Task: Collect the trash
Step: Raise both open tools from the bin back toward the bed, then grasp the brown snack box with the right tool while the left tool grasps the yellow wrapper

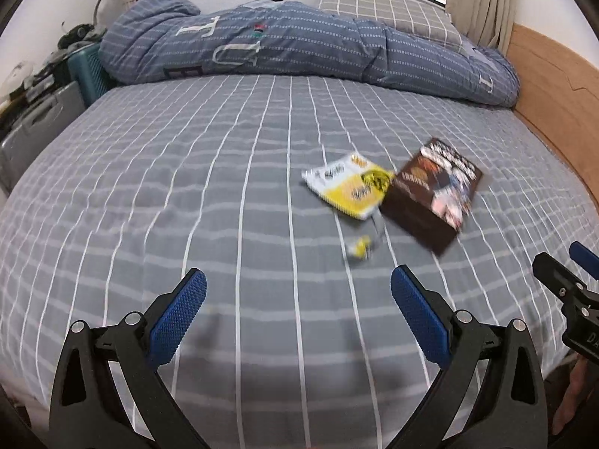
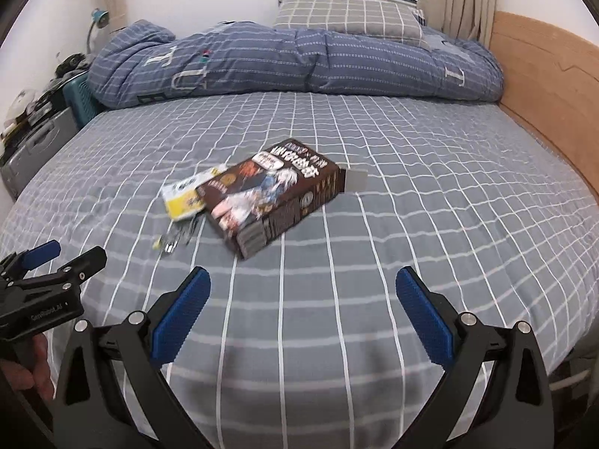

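A dark brown snack box [image 1: 434, 192] [image 2: 271, 194] lies on the grey checked bed sheet [image 1: 187, 187] [image 2: 411, 187], one end flap open. A yellow and white wrapper [image 1: 348, 185] [image 2: 187, 194] lies against its left side. A small yellow torn scrap [image 1: 359, 249] [image 2: 174, 241] lies just in front of the wrapper. My left gripper [image 1: 297, 288] is open and empty, short of the scrap. My right gripper [image 2: 303, 286] is open and empty, short of the box. Each gripper shows at the edge of the other's view, the left [image 2: 61, 254] and the right [image 1: 565, 265].
A rolled blue quilt [image 1: 299, 45] [image 2: 292, 63] and a checked pillow [image 1: 389, 7] [image 2: 348, 15] lie across the far side of the bed. A wooden headboard [image 1: 554, 86] [image 2: 546, 86] runs along the right. Grey and teal cases [image 1: 41, 119] [image 2: 37, 142] stand at the left.
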Tool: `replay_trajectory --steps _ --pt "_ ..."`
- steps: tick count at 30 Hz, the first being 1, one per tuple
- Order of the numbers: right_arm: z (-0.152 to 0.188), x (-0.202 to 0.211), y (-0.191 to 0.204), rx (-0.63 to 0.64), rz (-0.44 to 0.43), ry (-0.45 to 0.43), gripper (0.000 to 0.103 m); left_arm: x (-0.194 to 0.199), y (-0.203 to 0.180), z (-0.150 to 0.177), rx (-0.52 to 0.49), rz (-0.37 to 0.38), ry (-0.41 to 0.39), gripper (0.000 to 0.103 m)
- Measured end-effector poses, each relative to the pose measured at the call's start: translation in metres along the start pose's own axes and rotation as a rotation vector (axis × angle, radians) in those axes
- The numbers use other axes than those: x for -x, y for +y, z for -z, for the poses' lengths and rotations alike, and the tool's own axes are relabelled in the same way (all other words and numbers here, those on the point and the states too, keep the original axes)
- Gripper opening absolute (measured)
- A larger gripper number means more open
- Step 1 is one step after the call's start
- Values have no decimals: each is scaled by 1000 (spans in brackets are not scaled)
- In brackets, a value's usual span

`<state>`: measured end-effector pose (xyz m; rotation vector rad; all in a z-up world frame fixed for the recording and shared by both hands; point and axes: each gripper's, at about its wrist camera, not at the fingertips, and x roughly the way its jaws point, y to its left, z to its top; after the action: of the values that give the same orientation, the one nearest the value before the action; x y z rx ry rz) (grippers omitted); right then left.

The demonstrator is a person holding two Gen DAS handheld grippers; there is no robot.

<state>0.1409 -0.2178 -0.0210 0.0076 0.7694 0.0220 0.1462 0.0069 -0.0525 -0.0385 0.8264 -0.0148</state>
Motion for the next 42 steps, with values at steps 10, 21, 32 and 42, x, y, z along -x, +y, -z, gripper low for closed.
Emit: replay_trajectory --steps 10,21,32,42 --pt "-68 -67 16 -141 -40 121 95 -32 13 -43 -47 -2 -24 97" --pt "-118 -126 34 -288 32 340 95 -37 28 -31 -120 -9 -1 97" --pt "-116 -164 44 -301 155 394 95 -43 46 -27 -68 20 11 97" --pt "-114 -172 45 -314 209 386 95 -42 50 -29 -50 26 9 97"
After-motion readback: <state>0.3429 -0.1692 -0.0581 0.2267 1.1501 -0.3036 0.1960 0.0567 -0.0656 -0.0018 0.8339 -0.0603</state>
